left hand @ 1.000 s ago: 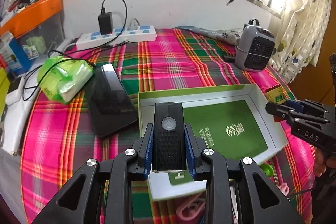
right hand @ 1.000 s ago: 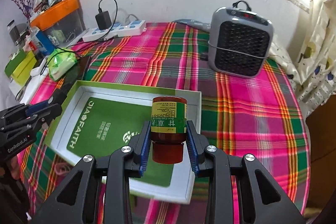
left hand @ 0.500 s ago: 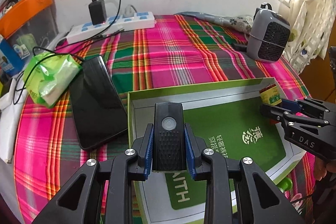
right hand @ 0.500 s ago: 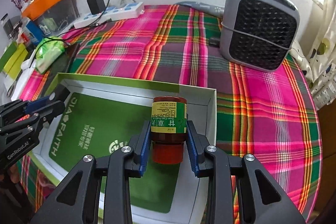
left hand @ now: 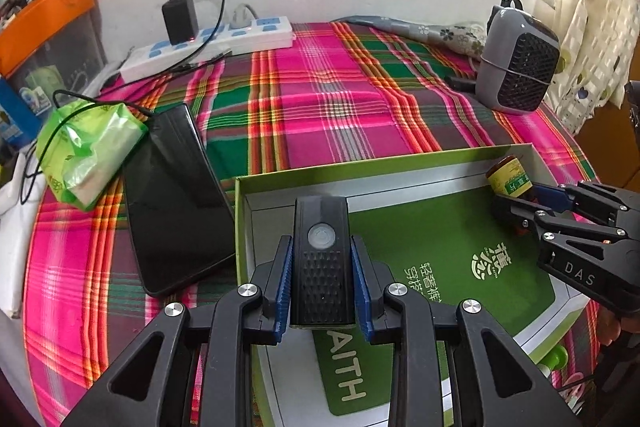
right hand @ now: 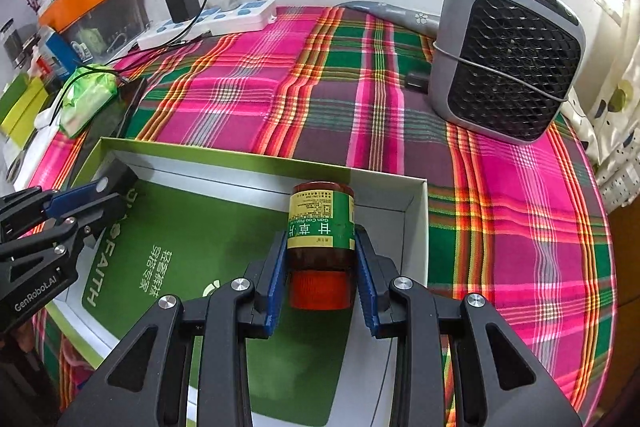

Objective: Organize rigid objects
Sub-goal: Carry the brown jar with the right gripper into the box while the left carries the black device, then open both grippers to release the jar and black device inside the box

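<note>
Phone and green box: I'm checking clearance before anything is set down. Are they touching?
Cannot tell. In the left wrist view the phone lies beside the box; no gap shows.

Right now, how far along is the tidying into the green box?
Nothing looks set down in the green box yet; only its printed green liner shows. In hand: the left gripper is shut on a black device over the box's left end, and the right gripper is shut on a medicine bottle at the right end. Left: releasing both. The phone lies on the cloth outside.

Both held items (left hand: 322, 259) lower into box (left hand: 240, 223)
</note>
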Demonstrator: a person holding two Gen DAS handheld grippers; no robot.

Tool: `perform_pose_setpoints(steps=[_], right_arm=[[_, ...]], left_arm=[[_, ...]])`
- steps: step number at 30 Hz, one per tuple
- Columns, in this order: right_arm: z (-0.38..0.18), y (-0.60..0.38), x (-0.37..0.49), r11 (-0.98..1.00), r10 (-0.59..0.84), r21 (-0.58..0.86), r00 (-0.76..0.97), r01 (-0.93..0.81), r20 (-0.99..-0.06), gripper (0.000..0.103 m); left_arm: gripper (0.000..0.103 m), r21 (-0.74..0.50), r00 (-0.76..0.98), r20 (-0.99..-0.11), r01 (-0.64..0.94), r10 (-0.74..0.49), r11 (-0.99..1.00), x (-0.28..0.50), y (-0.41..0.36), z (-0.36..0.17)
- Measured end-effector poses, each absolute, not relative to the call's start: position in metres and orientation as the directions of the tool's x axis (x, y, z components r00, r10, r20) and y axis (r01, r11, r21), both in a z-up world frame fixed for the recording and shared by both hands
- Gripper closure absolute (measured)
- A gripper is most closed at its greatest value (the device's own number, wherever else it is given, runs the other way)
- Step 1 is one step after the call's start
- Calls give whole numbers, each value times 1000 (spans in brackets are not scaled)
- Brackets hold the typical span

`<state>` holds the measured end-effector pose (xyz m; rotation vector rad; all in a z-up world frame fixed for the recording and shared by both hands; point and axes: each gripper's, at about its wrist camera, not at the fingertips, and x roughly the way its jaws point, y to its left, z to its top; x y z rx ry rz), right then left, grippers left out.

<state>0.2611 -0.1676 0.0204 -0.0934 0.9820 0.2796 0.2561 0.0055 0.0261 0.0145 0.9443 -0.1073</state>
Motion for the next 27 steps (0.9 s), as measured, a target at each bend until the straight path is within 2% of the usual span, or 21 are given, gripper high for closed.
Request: perform_pose_setpoints(steps=[14, 18, 27], right_arm=[[22, -169, 262, 960, 205, 65, 529, -271, -823, 70], [23, -169, 262, 955, 238, 97, 527, -280, -816, 63], [23, -166, 261, 956, 240, 103, 532, -274, -812, 56]], left_arm=[[75, -39, 584, -807, 96, -88, 995, 257, 4, 26], [67, -59, 586, -803, 100, -107, 993, 257, 4, 27], [64, -62, 597, -795, 93, -105, 994, 251, 3, 30]])
